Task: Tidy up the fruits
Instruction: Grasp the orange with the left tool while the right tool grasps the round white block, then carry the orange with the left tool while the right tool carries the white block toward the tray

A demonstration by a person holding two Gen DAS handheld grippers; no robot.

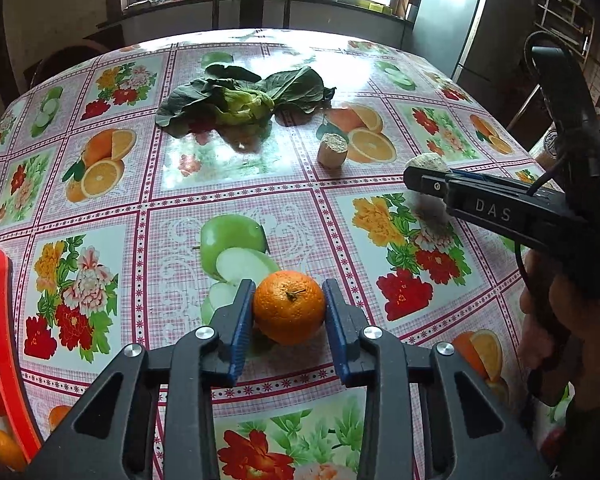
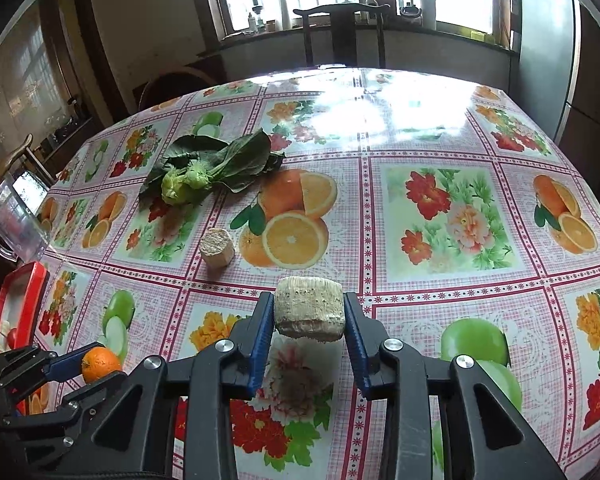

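Closest in the left wrist view, the left hand-held gripper (image 1: 289, 308) pinches an orange mandarin (image 1: 289, 307) between its blue pads, stem facing up, low over the flowered oilcloth of the counter (image 1: 100, 184). Just left of it, at the counter's near-left edge, sits a red-rimmed tray (image 1: 5, 344) with small red and yellow fruits inside. In the right wrist view the right hand-held gripper (image 2: 309, 316) is clamped on a pale, porous cylindrical chunk (image 2: 309, 313), lifted clear of the cloth with its shadow below. Seen from the left camera, that gripper's black body carries the raised letters "DAS". Farther on, a smaller beige cylinder piece (image 2: 217, 249) stands alone beside a printed orange. Beyond it lies a bunch of dark leafy greens (image 2: 212, 170). The counter's right half and far centre lie open and glossy under window glare. A clear plastic jug (image 2: 14, 222) stands at the left edge, and a dark wooden chair (image 2: 342, 30) at the far edge.
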